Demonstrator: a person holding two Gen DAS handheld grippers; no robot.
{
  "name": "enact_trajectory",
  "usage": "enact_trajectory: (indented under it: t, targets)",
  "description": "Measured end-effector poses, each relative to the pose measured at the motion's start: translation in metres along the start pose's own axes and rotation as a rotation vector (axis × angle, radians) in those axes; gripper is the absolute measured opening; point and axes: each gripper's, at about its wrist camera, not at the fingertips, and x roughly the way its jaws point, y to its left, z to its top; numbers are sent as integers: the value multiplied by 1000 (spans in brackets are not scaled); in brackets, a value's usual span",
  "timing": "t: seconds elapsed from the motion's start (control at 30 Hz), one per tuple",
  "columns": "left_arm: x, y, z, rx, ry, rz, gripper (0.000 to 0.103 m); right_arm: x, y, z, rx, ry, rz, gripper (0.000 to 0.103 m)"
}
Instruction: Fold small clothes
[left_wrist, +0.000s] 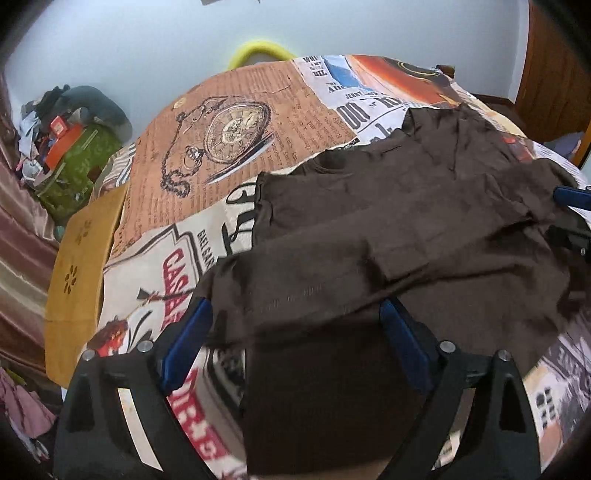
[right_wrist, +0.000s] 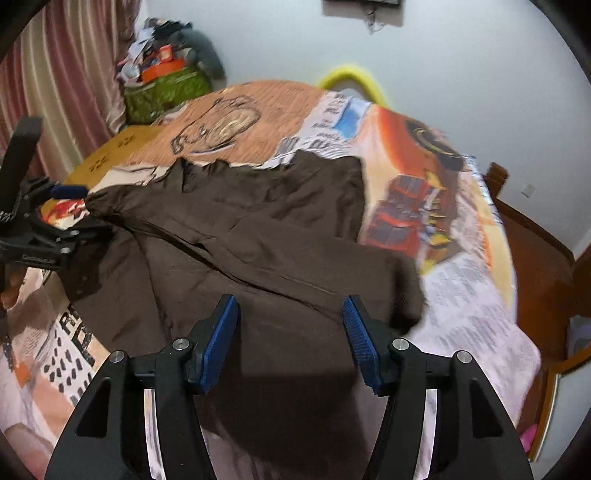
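A dark brown garment (left_wrist: 369, 221) lies spread, with a fold running across it, on a table under a printed cloth (left_wrist: 221, 122). My left gripper (left_wrist: 295, 317) hovers open over the garment's near edge; its blue pads stand wide apart and press on nothing. In the right wrist view the same garment (right_wrist: 240, 229) fills the middle, and my right gripper (right_wrist: 290, 306) is open just above its near part, gripping nothing. The left gripper (right_wrist: 62, 192) shows at the left edge of that view, by the garment's corner. The right gripper's blue fingertip (left_wrist: 569, 194) peeks in at the far right.
A green bag (right_wrist: 162, 92) heaped with odds and ends stands past the far left of the table by a striped curtain (right_wrist: 74, 55). A yellow hoop (right_wrist: 351, 79) rises behind the table. A wooden chair (right_wrist: 535, 251) stands to the right.
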Motion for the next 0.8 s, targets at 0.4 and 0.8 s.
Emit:
enact_trajectory:
  t: [0.4, 0.8]
  targets:
    - [13, -2, 23, 55, -65, -68, 48, 40, 23, 33, -103, 32, 30, 23]
    - [21, 46, 20, -94, -56, -9, 7, 7, 7, 24, -83, -19, 23, 20]
